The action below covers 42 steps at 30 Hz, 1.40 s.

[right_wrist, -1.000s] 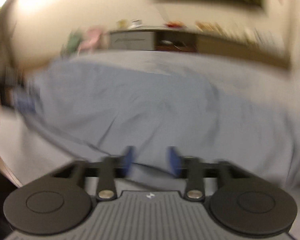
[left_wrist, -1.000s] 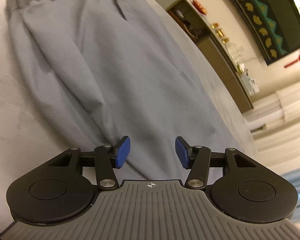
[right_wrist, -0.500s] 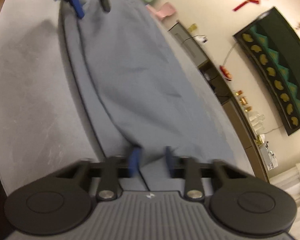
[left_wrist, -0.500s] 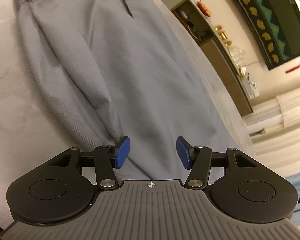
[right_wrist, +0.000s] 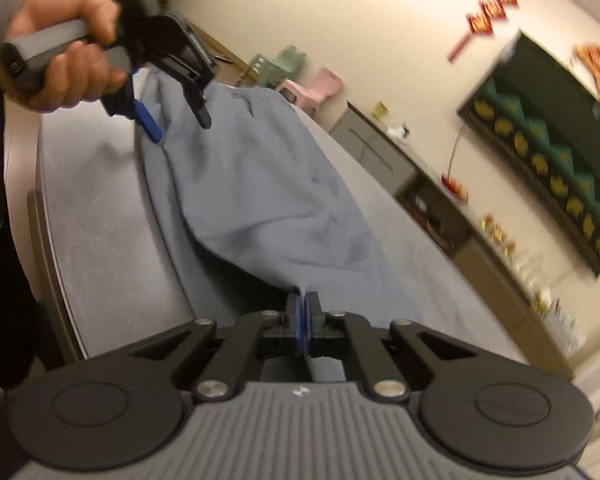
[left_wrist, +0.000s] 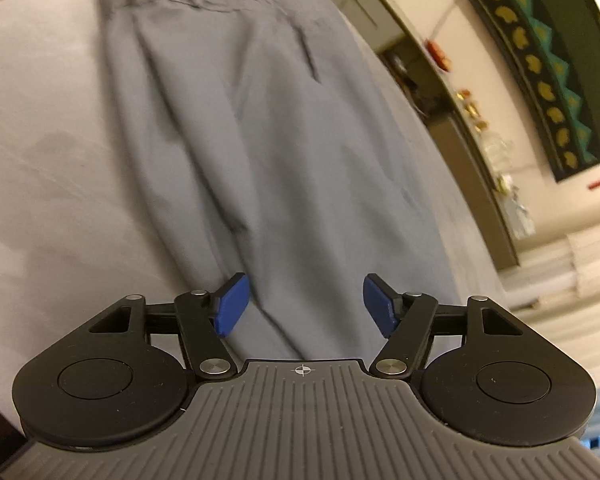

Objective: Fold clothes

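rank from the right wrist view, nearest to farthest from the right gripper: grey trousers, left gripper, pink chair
1. grey trousers: pinched between the shut jaws of the right gripper, stretching away across the table.
2. left gripper: upper left, open at the trousers' far end, held by a hand.
3. pink chair: beyond the table, by the wall.

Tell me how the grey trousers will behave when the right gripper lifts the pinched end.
The grey trousers will probably drape and sag: they are soft and creased. Pinched only at the right gripper, the remainder likely drags along the table. The left gripper, jaws open, gives no support yet.
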### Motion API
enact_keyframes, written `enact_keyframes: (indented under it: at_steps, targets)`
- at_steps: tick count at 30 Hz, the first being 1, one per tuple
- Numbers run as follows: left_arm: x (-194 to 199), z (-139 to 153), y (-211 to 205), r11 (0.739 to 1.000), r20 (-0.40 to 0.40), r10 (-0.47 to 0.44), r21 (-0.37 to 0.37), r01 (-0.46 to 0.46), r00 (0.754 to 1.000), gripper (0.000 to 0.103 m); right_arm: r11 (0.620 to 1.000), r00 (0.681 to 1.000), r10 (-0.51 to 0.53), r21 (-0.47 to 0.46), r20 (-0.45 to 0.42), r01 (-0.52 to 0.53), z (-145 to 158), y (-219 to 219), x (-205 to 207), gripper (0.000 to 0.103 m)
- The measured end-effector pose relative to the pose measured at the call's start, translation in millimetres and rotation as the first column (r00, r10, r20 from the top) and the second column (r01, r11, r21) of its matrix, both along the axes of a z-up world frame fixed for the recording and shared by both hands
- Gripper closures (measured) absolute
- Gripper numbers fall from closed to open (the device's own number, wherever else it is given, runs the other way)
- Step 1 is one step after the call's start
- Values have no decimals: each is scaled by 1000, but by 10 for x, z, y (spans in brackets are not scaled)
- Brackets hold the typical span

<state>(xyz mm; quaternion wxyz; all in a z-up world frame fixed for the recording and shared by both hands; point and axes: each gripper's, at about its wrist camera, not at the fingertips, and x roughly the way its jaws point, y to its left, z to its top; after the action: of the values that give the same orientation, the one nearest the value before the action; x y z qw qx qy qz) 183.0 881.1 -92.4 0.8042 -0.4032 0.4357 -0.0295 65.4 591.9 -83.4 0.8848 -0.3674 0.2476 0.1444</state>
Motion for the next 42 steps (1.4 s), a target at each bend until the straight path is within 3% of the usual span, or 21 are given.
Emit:
enact_keyframes:
  at_steps: [3,6,7,8,9,12,17,18,20,21,23,25,26,29,32,33,34,35,37,39,42]
  targets:
    - [-34,-11,84,999,-2,36,-14,-36,999,48,988,999,48,-150,-6,-49,-231,164,142,91]
    - [-69,-23,168,997,-5,71,-29,-71,997,48,956,994,106,-276,11,-99,-487,409,279,65]
    - [-80,-27,196,996,-6,83,-34,-83,997,48,944,991,130,-309,26,-116,-563,484,285,64]
    - [-92,-30,223,995,-8,95,-38,-95,995,48,935,990,139,-334,23,-124,-631,547,300,69]
    - [-103,-34,251,993,-9,107,-43,-107,994,48,932,991,136,-342,15,-123,-665,600,347,99]
    - [-134,-66,328,991,-14,122,-48,-122,992,47,962,985,168,-227,44,-154,-422,712,99,99]
    - [-160,-94,389,991,-9,126,-49,-126,992,46,948,974,227,-224,-20,-226,-589,771,-46,99]
    - [-135,-87,355,992,-5,120,-32,-120,993,51,955,975,219,-200,-26,-220,-577,769,-38,99]
    - [-72,-73,306,995,3,100,15,-100,995,95,960,976,215,-178,-33,-218,-546,772,-38,98]
    - [-39,-71,302,995,4,86,44,-86,996,103,961,976,213,-170,-42,-217,-535,767,-23,97]
    - [-123,-75,386,993,12,109,39,-109,994,103,965,977,207,-154,-54,-213,-508,744,6,90]
    - [-219,-79,477,990,20,135,29,-135,991,103,973,982,185,-132,-34,-188,-451,640,37,53]
    - [-267,-82,522,989,24,148,24,-149,989,103,981,985,166,-90,-43,-169,-406,568,47,47]
    - [-410,-89,658,982,35,187,8,-187,982,103,993,985,97,77,-139,-87,-245,195,107,45]
    - [-506,-91,732,976,39,218,5,-218,975,103,967,971,15,250,-238,46,-65,-314,146,41]
    - [-485,-55,679,974,45,222,36,-224,974,101,946,966,-30,305,-258,111,-8,-534,109,37]
    - [-462,-13,621,971,52,226,71,-229,973,81,915,958,-96,355,-269,191,32,-781,-6,34]
    - [-439,29,563,966,61,230,105,-235,971,70,876,946,-160,401,-283,268,71,-1028,-122,33]
    - [-383,108,462,957,75,230,162,-240,970,55,752,888,-351,476,-298,456,102,-1614,-335,33]
    - [-312,180,380,950,88,222,205,-236,971,53,566,770,-553,535,-317,627,109,-2247,-537,33]
    - [-195,177,318,946,65,214,236,-224,975,53,179,478,-776,584,-411,792,-45,-3227,-890,37]
